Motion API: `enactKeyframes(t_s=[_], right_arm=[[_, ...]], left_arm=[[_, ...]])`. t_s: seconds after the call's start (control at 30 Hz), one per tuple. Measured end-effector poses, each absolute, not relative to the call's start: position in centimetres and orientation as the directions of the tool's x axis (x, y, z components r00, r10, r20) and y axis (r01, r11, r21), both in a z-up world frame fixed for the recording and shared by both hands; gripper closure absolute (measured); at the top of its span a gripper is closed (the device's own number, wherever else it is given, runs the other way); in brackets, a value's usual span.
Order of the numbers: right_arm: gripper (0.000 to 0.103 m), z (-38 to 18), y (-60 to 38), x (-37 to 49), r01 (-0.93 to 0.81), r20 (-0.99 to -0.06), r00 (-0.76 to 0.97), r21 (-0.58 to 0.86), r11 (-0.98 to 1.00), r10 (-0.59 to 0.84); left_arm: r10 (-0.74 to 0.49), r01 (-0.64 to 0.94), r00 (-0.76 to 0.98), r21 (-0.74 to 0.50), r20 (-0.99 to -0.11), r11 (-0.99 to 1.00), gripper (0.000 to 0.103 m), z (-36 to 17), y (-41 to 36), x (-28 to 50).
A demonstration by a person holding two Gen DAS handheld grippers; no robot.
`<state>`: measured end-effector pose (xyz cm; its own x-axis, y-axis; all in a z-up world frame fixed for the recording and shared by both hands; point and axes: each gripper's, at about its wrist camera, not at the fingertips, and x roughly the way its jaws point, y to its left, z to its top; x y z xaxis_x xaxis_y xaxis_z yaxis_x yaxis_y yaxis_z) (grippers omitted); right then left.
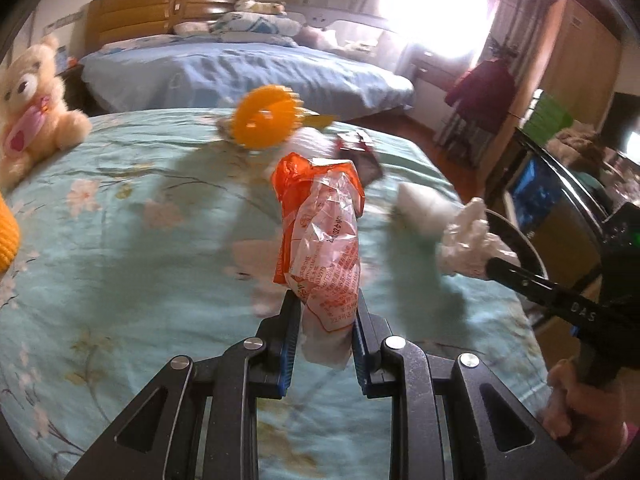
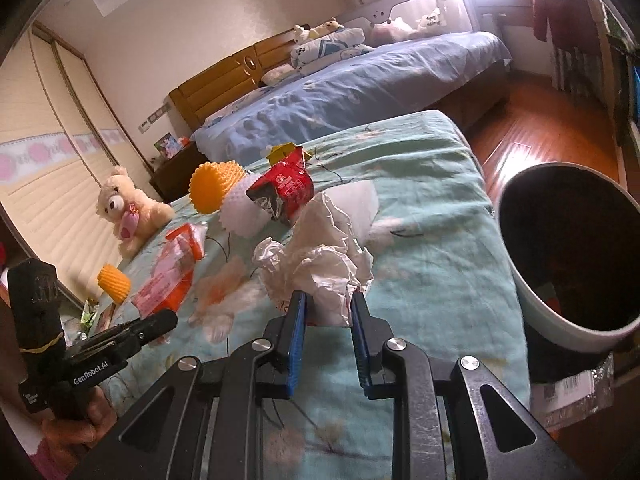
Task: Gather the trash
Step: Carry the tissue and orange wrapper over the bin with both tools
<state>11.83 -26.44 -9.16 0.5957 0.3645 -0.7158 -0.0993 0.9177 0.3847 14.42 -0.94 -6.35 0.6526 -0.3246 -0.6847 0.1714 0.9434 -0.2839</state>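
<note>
right tongs (image 2: 329,312) clamped narrow on a crumpled white tissue (image 2: 316,256), wad bunched above the pads, lifted clear of the teal floral bed (image 2: 440,248). left tongs (image 1: 326,312) likewise pinched on an orange-and-clear snack wrapper (image 1: 320,236), long axis standing up and away from the pads, bottom end caught between them. trash bin (image 2: 568,256) just off the bed's right edge, mouth open and tilted toward the right wrist view; by judgement the right hand nearer, a short swing rightward past the mattress edge, then a drop. left hand farther, with the whole width of the right tongs between wrapper and bin, so probably second in turn. open floor beyond the bin, nothing blocking the rim. still lying on the bed: red crushed wrapper (image 2: 282,194), orange spiky cup (image 2: 214,192), white foam net (image 2: 240,212), another orange packet (image 2: 170,276). teddy bear (image 2: 128,208) well apart, near the far edge.
</note>
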Motion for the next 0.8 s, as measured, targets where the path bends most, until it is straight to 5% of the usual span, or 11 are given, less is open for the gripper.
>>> enactKeyframes(t_s=[0.8], right_arm=[[0.081,-8.0,-35.2,7.8,0.084,-0.710,0.664,0.385,0.919,0.237]], left_arm=[[-0.462,0.414,0.556,-0.252,-0.691,0.875,0.080,-5.6,-10.6,17.1]])
